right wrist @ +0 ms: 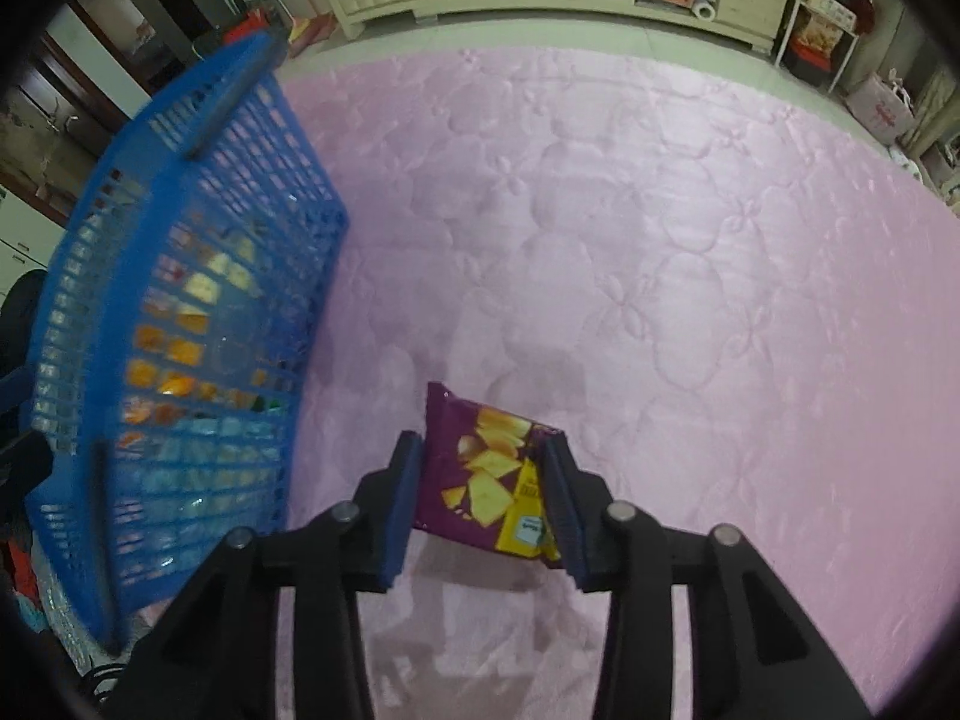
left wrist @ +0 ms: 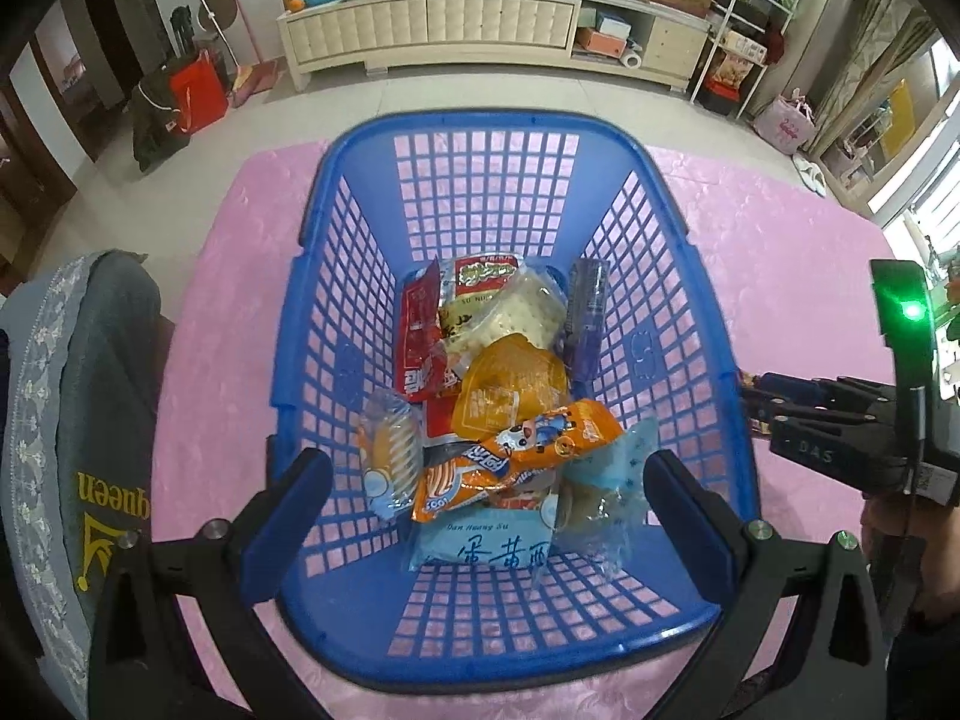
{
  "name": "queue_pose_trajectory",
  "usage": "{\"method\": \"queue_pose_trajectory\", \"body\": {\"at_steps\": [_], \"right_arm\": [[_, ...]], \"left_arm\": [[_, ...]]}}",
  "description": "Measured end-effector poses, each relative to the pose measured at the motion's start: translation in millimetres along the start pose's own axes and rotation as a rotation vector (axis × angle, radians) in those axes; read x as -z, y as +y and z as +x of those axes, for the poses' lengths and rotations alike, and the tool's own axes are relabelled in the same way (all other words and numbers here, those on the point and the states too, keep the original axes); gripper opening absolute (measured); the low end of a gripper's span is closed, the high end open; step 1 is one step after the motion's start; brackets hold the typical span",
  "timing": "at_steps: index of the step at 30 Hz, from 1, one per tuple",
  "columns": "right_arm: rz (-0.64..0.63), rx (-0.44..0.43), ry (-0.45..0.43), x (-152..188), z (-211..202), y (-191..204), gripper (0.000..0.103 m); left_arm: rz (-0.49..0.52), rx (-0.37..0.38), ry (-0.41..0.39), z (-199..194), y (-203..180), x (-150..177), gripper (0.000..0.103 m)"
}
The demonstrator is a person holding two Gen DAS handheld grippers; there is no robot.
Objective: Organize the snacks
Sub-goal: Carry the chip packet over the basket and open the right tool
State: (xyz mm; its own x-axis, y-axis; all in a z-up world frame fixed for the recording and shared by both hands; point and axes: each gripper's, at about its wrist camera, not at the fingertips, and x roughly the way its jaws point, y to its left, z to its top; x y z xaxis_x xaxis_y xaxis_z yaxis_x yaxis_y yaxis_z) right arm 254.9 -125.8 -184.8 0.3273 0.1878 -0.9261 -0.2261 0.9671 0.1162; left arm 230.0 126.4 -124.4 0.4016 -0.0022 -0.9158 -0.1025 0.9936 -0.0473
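Purple packet [right wrist: 487, 474] pinched between blue pads [right wrist: 401, 501] of right claw [right wrist: 483, 501], lifted above pink worktop [right wrist: 660, 270]. Blue basket [right wrist: 198, 276] at nine o'clock of packet, close by, blurred. Left claw [left wrist: 487, 501] spread wide, empty, hanging over basket [left wrist: 336, 276]. Inside: orange pack [left wrist: 522, 450] at centre, red pack [left wrist: 417, 336] at eleven o'clock, pale blue pack [left wrist: 480, 546] at six.

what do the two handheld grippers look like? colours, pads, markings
Both are matte black linkage frames with silver pivot bolts and blue pads lining the jaws: left gripper, right gripper. In the left wrist view, the right unit's black body carries a glowing green light, pale embossed lettering, a thin black cable and a small code sticker.
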Motion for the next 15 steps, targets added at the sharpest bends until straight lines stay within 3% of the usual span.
{"method": "queue_pose_trajectory", "body": {"at_steps": [15], "right_arm": [[-0.08,-0.061,-0.15,-7.8,-99.2,39.6,0.045]], "left_arm": [[-0.011,0.017,-0.108,-63.6,21.9,13.5,0.103]]}}
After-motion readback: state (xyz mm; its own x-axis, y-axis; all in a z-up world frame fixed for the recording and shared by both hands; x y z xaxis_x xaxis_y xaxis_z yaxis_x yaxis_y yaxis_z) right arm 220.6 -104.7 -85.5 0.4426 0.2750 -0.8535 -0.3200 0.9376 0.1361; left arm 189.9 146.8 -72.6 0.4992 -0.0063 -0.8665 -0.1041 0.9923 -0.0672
